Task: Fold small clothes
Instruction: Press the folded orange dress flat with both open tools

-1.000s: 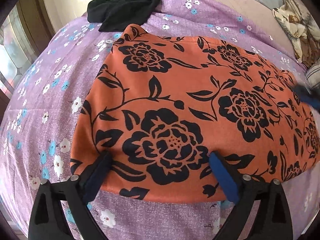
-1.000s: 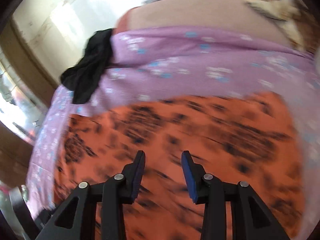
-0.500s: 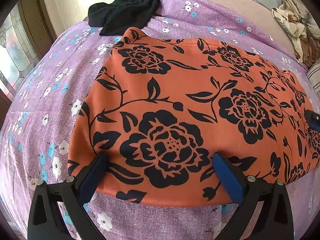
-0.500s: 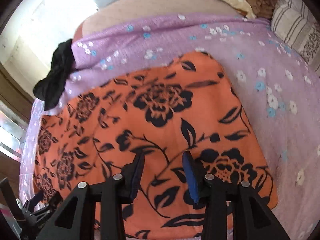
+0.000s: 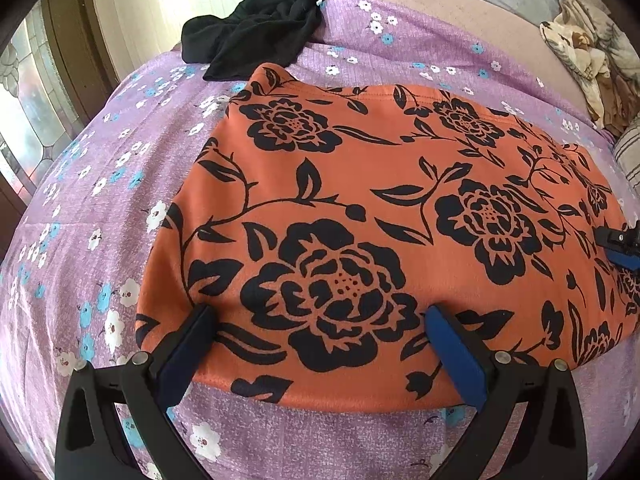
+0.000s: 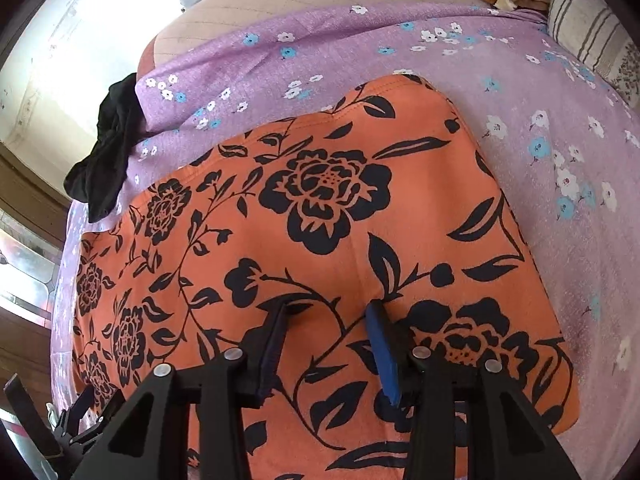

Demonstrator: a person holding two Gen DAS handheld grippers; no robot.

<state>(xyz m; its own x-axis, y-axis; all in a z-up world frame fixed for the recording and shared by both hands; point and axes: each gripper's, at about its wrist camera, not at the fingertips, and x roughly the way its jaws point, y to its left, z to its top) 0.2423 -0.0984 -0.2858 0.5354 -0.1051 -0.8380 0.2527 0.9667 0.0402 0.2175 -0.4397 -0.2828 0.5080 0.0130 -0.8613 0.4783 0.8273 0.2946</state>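
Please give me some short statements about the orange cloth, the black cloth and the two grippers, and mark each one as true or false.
1. The orange floral garment lies spread flat on the purple flowered sheet. True.
2. The black garment lies on top of the orange one. False: it sits crumpled beyond the orange garment's far corner, on the sheet.
3. The left gripper is open, its fingers at the garment's near edge. True.
4. The right gripper is lifting a corner of the garment. False: its jaws stand apart over the flat cloth and nothing is raised.
5. A striped pillow lies at the bed's far right. True.
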